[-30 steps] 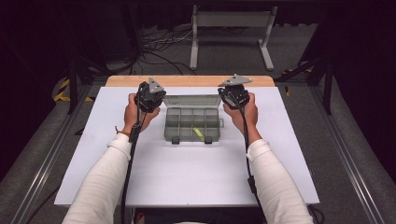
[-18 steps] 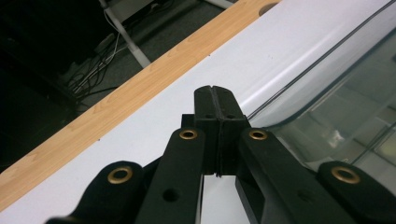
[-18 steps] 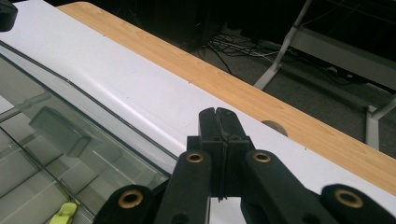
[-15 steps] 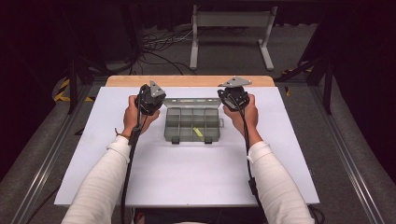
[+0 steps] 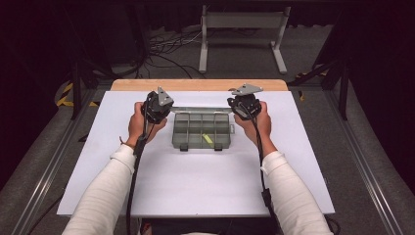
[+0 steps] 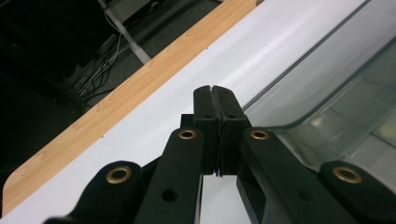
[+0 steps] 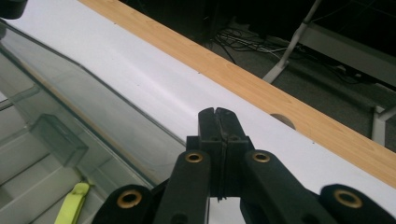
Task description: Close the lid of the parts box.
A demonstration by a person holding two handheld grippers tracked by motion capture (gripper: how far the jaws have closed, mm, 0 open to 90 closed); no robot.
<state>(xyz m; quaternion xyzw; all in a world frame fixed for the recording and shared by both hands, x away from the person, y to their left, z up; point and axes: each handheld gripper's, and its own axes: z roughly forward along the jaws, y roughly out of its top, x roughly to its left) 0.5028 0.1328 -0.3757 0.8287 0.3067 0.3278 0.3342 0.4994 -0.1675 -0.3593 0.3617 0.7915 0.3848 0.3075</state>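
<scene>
A clear plastic compartment box (image 5: pixel 180 139) lies open mid-table, its lid (image 5: pixel 195 110) raised at the back edge. A small yellow strip (image 5: pixel 208 139) lies in one front compartment. My left gripper (image 5: pixel 157 105) is held at the box's back left corner, jaws pressed together on nothing (image 6: pixel 215 88), right beside the lid's (image 6: pixel 322 74) rounded corner. My right gripper (image 5: pixel 244 105) is held at the back right corner, also shut and empty (image 7: pixel 217 111), next to the lid (image 7: pixel 98 116). The yellow strip (image 7: pixel 72 207) appears low in the right gripper view.
The white table top (image 5: pixel 195 186) has a wooden strip (image 5: pixel 198 84) along its far edge. Beyond it stand a metal frame (image 5: pixel 242 29) and floor cables (image 5: pixel 166 46). Aluminium rails (image 5: pixel 352 161) run along both sides.
Both grippers have sunk slightly toward the box's back corners. The box and the yellow strip have not moved.
</scene>
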